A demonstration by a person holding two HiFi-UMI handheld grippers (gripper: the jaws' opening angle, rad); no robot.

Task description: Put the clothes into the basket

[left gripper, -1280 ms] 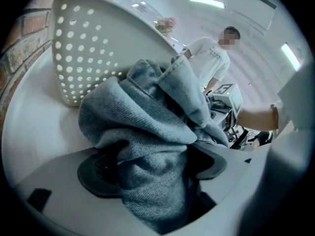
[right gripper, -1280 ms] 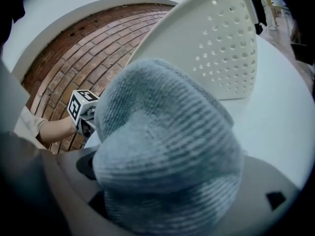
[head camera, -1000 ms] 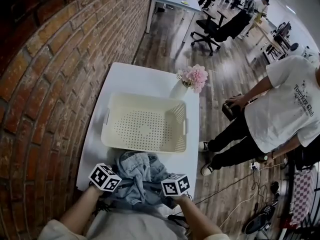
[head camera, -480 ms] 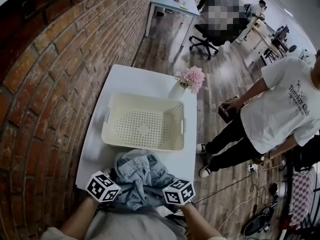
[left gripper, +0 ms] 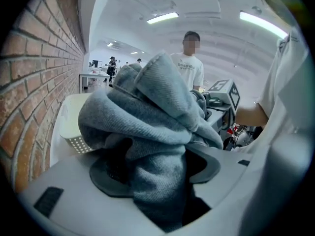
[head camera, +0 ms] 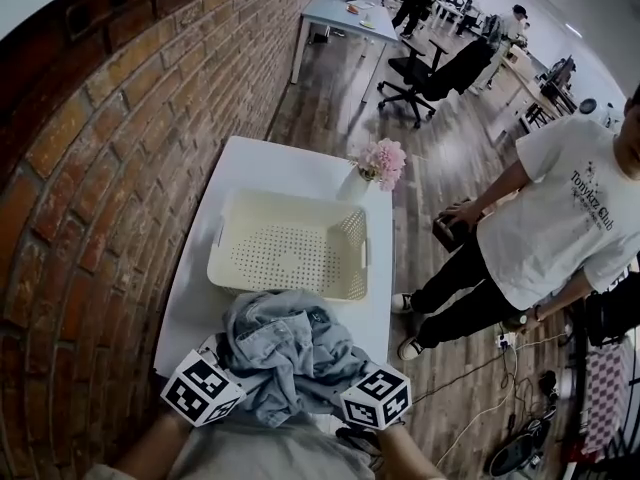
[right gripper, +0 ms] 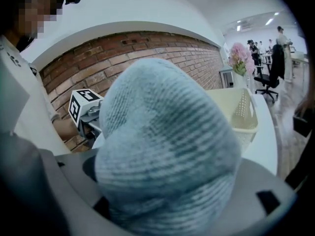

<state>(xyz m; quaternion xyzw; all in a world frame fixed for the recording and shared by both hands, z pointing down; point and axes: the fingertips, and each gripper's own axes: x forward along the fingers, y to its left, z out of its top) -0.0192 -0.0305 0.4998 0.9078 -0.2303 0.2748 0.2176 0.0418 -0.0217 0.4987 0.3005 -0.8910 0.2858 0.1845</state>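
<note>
A crumpled blue-grey bundle of clothes point(head camera: 285, 353) hangs just above the near end of the white table point(head camera: 190, 298). Its top overlaps the near rim of the cream perforated basket point(head camera: 290, 200). My left gripper point(head camera: 235, 370) is shut on the bundle's left side, where thick folds point(left gripper: 157, 132) fill its jaws point(left gripper: 155, 173). My right gripper point(head camera: 335, 376) is shut on the right side, and ribbed fabric point(right gripper: 167, 146) bulges out of its jaws point(right gripper: 167, 200), hiding the pads. The basket point(right gripper: 236, 112) stands empty just beyond the bundle.
A white vase of pink flowers point(head camera: 380, 160) stands at the basket's far right corner. A person in a white T-shirt point(head camera: 545, 218) stands close to the table's right side. A brick wall point(head camera: 100, 168) runs along the left. An office chair point(head camera: 430, 63) and desks lie farther back.
Both grippers have raised the bundle off the table. It now sits higher and nearer the basket, covering the basket's near rim. The marker cubes have spread slightly apart.
</note>
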